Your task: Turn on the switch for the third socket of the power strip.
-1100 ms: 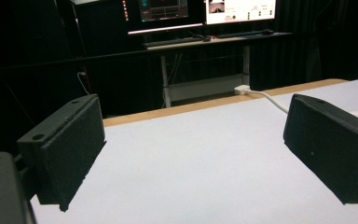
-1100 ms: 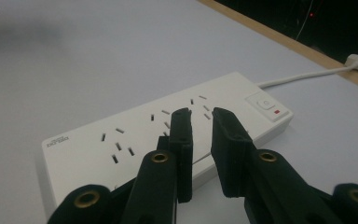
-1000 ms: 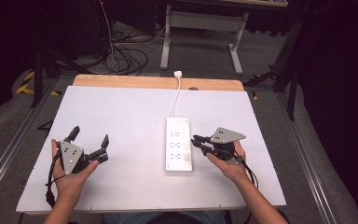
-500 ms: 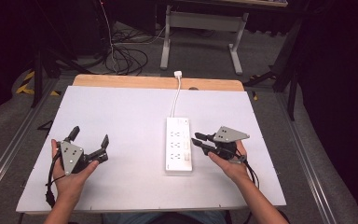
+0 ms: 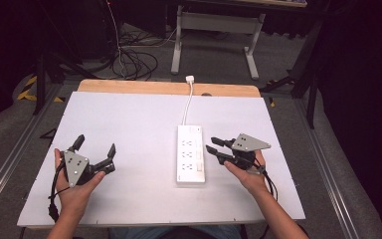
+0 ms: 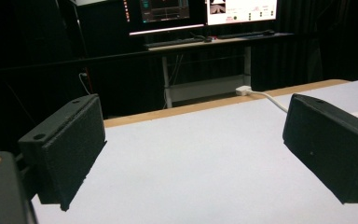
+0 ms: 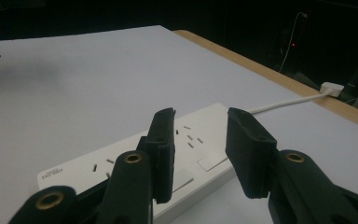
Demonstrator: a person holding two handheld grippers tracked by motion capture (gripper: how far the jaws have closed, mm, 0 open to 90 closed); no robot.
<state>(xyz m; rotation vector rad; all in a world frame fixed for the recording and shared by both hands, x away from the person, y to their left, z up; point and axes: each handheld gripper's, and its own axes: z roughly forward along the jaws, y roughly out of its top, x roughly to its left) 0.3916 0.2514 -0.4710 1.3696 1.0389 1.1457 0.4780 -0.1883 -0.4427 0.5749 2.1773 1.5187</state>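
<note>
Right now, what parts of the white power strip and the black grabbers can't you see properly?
- White plastic power strip: in the right gripper view its near end is hidden behind the right gripper; the small grey logo is too blurred to read.
- Its white cable: the high view is too small to tell whether the plug is connected.
- Left gripper: the left gripper view's bottom edge cuts off its body.

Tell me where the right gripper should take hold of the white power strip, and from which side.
Grip the power strip across its narrow width near the middle, probably from above with one jaw on each long edge. It lies flat, lengthwise away from the person, its cable leaving the far end. The right gripper, jaws just opening with nothing between them, sits beside its right long edge.
</note>
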